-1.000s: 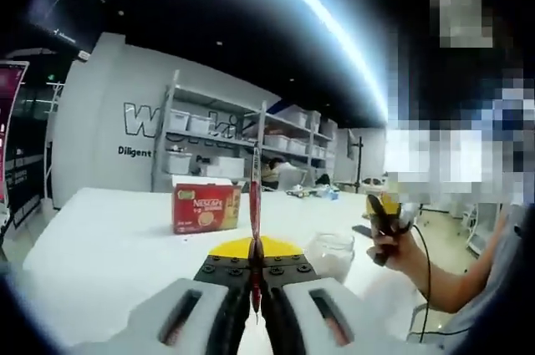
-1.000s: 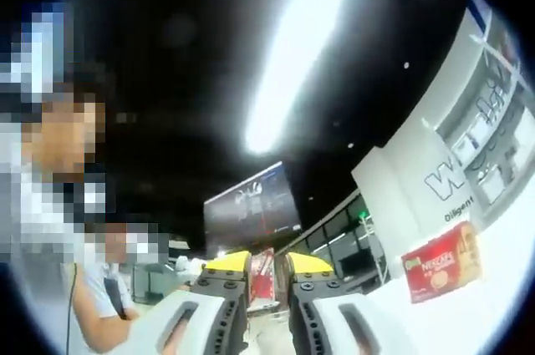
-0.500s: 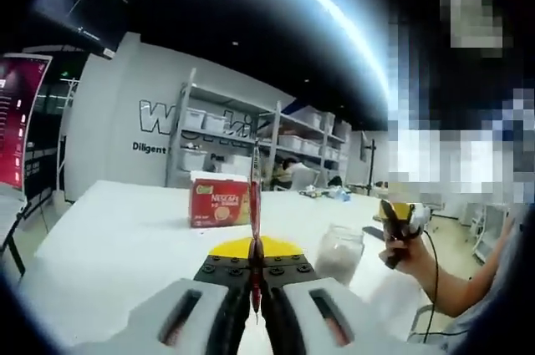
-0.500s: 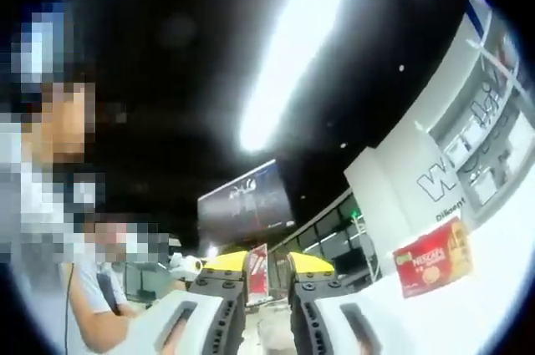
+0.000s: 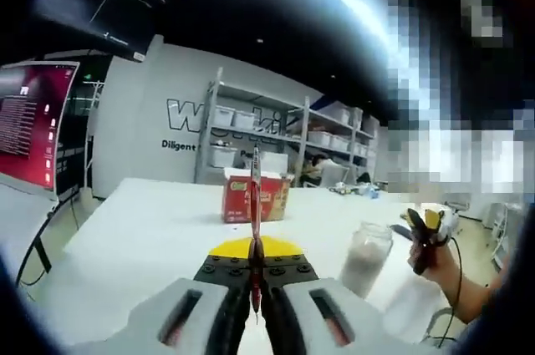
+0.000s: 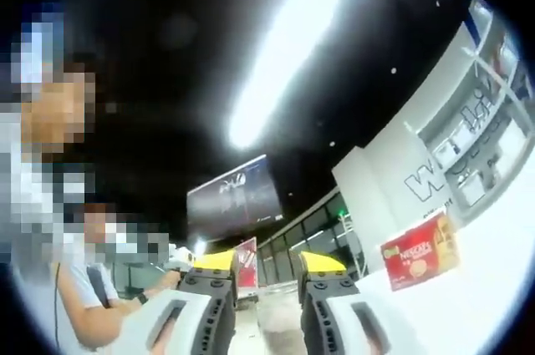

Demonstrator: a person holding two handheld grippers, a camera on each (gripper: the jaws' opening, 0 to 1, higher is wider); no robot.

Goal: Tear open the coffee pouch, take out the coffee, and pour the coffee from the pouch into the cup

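My left hand-held gripper (image 5: 255, 265) has its jaws pressed together on the coffee pouch (image 5: 254, 205), a thin red stick standing edge-on and upright out of the yellow tips, pointing to twelve o'clock in the left gripper view. I can't tell from this edge whether its top is torn; I'd judge it is not, since nothing looks poured yet.

Over at four o'clock in that view sits the cup (image 5: 364, 251), a clear glass jar on the white bench (image 5: 142, 238), with something pale inside that I can't identify. Behind the pouch, at about twelve, stands the red coffee box (image 5: 272, 198). At three to four o'clock a person's hand (image 5: 439, 259) holds the other gripper, well apart from the pouch.

In the right gripper view, my right hand-held gripper (image 6: 259, 267) has its jaws apart with nothing between them, aimed up toward the ceiling light (image 6: 284, 46); the coffee box shows at four o'clock there.

So my read: pouch grasped, first step only. Tearing, taking out the coffee and pouring into the cup all remain.
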